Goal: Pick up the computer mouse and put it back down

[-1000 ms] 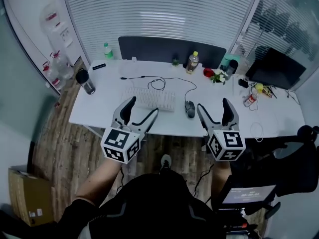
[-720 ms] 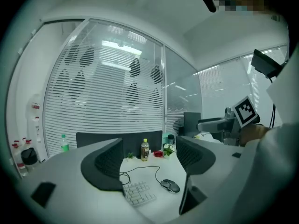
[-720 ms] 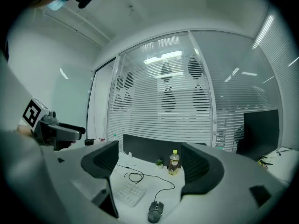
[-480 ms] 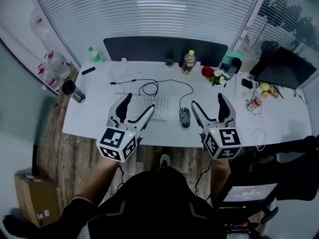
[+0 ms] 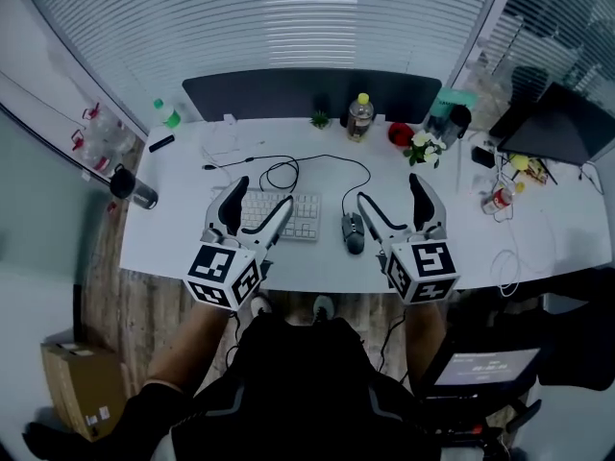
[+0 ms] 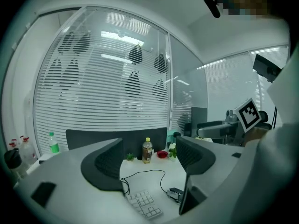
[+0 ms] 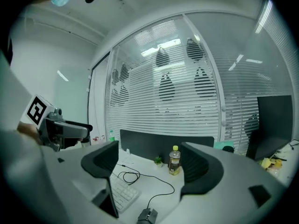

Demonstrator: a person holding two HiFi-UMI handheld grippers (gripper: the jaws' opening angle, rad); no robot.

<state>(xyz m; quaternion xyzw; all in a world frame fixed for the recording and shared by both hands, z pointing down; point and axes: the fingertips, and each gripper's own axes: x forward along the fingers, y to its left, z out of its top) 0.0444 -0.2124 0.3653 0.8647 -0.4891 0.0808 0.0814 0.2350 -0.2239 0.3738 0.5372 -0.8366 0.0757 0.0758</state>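
Note:
A dark wired computer mouse lies on the white desk, just right of the white keyboard. Its black cable loops back across the desk. My right gripper hangs open above the desk's front edge, its left finger just right of the mouse. My left gripper is open too, over the keyboard's left part. The right gripper view shows the mouse low between my empty jaws; the left gripper view has the mouse low and right, partly behind my right jaw. Neither gripper holds anything.
At the desk's back stand a yellow-capped bottle, a small plant, a red object, flowers and a dark partition. A green-capped bottle and a dark tumbler stand left. A monitor and cables lie right.
Both grippers have moved forward over the desk, toward the keyboard and mouse; the right one now stands just right of the mouse. Both stay open.

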